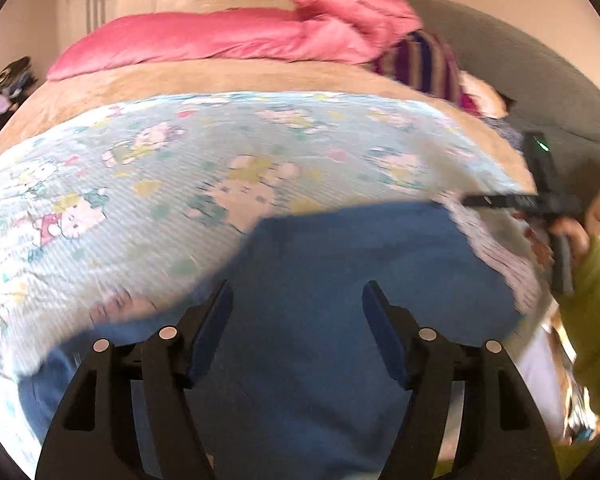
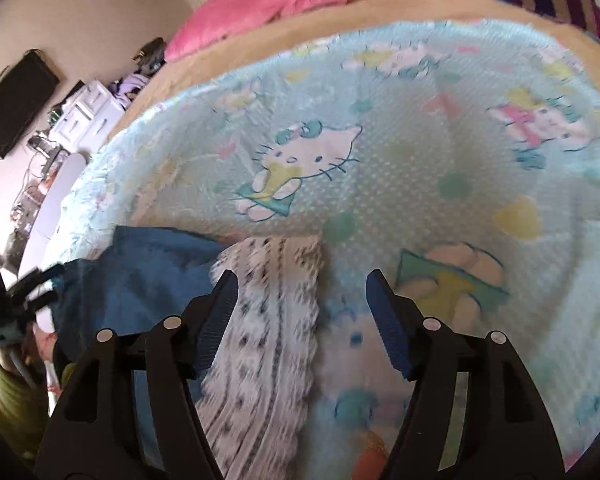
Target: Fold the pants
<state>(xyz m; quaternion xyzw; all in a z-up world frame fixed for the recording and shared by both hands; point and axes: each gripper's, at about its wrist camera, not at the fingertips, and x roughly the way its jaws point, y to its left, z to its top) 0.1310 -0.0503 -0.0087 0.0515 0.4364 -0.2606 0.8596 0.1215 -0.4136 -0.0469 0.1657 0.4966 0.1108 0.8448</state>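
Observation:
Blue pants (image 1: 340, 280) lie on a light blue cartoon-cat bedspread (image 1: 180, 168) at the near edge of the bed. My left gripper (image 1: 298, 300) is open and empty, hovering just over the pants. My right gripper (image 2: 302, 292) is open and empty above the bedspread (image 2: 400, 140), with the pants (image 2: 140, 276) to its left and a white patterned cloth (image 2: 272, 320) under its left finger. The right gripper also shows in the left wrist view (image 1: 496, 201), at the right of the pants beside the patterned cloth (image 1: 496, 252).
A pink duvet (image 1: 228, 40) and a striped purple pillow (image 1: 424, 60) lie at the far end of the bed. A grey headboard (image 1: 520, 72) curves at the right. A white dresser (image 2: 88, 112) and a dark screen (image 2: 16, 100) stand past the bed's left side.

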